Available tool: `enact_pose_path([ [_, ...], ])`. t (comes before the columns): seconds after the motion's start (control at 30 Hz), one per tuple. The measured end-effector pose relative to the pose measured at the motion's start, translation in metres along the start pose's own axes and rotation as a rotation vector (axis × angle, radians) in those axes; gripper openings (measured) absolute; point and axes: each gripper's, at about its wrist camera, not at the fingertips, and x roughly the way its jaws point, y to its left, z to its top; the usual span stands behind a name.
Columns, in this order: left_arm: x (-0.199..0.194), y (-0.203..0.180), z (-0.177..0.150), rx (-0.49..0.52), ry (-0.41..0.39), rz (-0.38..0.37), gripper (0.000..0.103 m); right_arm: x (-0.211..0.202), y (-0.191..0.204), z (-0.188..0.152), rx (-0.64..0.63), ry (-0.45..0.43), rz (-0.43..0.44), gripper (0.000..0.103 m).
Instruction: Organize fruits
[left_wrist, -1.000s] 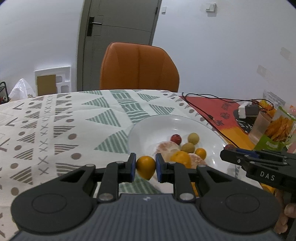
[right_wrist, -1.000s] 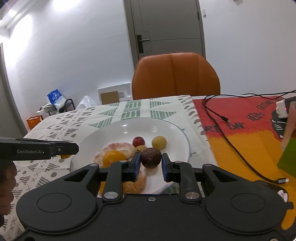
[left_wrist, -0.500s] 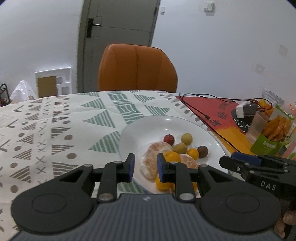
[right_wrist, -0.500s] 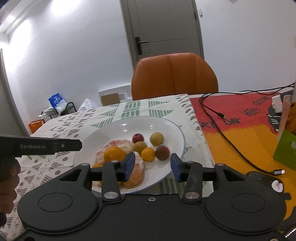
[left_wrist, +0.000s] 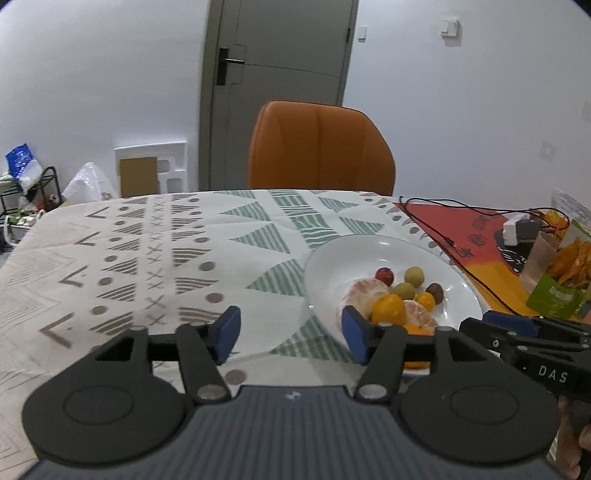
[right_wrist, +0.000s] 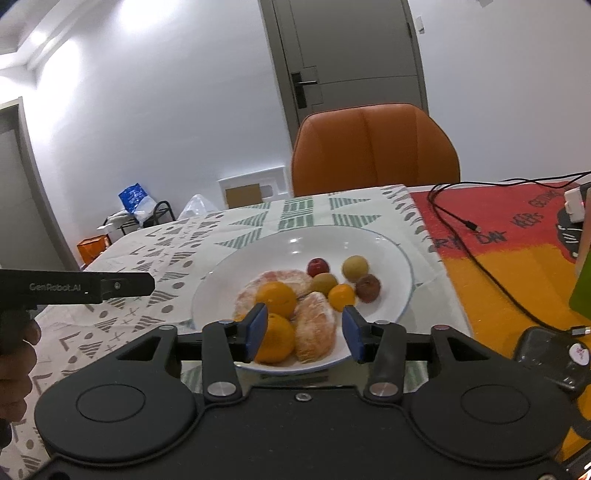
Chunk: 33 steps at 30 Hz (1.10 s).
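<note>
orange chair (left_wrist: 320, 147) | grey door (right_wrist: 347, 66) (closed) | black cable (right_wrist: 476, 254)

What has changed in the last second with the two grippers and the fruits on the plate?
Both grippers let go. The left gripper released its orange fruit onto the white plate, opened wide and shifted left over the tablecloth. The right gripper dropped the dark brown fruit beside the small orange one and opened. The other fruits and the plate stayed put.

Soft, even indoor light came from ceiling lamps glaring at the right view's upper left, small highlights glinted on the white plate (right_wrist: 400, 266), and fisheye curvature bent and darkened the slightly blurred edges.
</note>
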Motion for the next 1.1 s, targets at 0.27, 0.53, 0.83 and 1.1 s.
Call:
enact_pose_path([
  [0.27, -0.03, 0.021, -0.006, -0.026, -0.035, 0.093, 0.09, -0.016, 0.018, -0.001, 0.012, -0.033, 0.039, 0.088],
  [0.53, -0.058, 0.039, -0.014, -0.056, -0.058, 0.142, 0.097, -0.029, 0.04, -0.002, -0.015, -0.045, 0.049, 0.103],
  [0.83, -0.093, 0.059, -0.021, -0.08, -0.101, 0.173, 0.101, -0.04, 0.065, -0.003, -0.029, -0.027, 0.049, 0.103],
  [1.1, -0.124, 0.075, -0.032, -0.095, -0.127, 0.193, 0.103, -0.053, 0.084, -0.006, -0.046, -0.034, 0.053, 0.103],
])
